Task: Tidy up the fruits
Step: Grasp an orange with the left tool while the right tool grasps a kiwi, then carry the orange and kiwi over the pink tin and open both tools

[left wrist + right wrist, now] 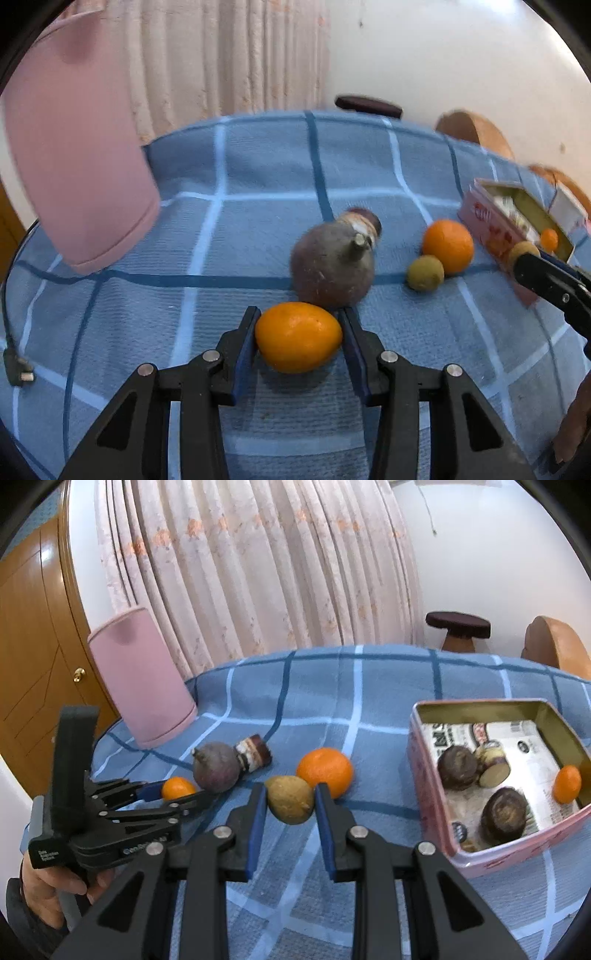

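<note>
My left gripper [299,313] is shut on a small oval orange fruit [298,336] that lies low over the blue checked cloth [258,177]; the right wrist view shows the same grip [181,792]. My right gripper [290,788] is shut on a brown-yellow fruit [290,799], held left of the pink tin [424,794]. A larger orange [325,771] and a purple round fruit [216,768] lie on the cloth. Another greenish-brown fruit [424,273] lies beside the orange [447,245]. Inside the tin are dark round fruits [504,818] and a small orange [567,784].
A small brown-capped jar [255,755] lies behind the purple fruit. A pink bin [144,686] stands at the cloth's far left. A plug and cable [18,369] lie at the left edge. A stool [458,626] and a wooden chair [557,642] stand beyond.
</note>
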### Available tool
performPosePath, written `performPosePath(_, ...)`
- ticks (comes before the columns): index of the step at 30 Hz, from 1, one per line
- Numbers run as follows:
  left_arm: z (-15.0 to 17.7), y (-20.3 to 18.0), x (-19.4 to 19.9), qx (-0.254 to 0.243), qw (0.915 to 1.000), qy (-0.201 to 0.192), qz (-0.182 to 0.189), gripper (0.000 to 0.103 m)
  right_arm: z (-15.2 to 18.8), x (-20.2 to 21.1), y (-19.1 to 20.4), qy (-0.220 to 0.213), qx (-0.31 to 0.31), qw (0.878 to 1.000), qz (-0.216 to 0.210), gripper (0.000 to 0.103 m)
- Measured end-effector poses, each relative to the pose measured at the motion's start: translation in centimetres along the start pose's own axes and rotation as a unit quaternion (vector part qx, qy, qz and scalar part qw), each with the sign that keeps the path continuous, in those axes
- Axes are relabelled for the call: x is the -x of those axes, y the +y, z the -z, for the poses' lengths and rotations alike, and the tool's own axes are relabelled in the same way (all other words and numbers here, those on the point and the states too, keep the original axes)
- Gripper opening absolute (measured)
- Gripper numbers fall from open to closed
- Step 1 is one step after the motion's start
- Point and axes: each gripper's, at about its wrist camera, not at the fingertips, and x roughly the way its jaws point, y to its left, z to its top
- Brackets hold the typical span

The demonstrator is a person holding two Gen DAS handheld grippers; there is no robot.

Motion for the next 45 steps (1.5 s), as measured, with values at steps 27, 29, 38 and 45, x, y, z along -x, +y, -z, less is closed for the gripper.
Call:
performPosePath(27, -4.4, -15.7, 2.1, -0.012, 0.9883, -0.148, 0.034, 0.045, -2.7, 5.9, -14.5, -0.077, -0.051, 0.988, 0.125, 0.029)
performPosePath(29, -4.6, -17.1, 1.6, -0.017, 0.9888, -0.142, 0.043, 0.045, -2.8, 6.2, -16.3, -0.075, -0.065, 0.986, 0.134, 0.029)
performPosePath(38, -5.7, -23.5, -1.4, -0.049, 0.9911, -0.111, 0.055, 0.045, -2.9, 6.0, -20.4, -0.052, -0.087, 0.983, 0.151, 0.029)
performPosePath(45, -5.1, -25.9, -2.8, -0.075, 0.9921, -0.093, 0.039, 0.045, -2.6, 5.0, -20.7, -0.027, -0.085, 0.985, 0.149, 0.029)
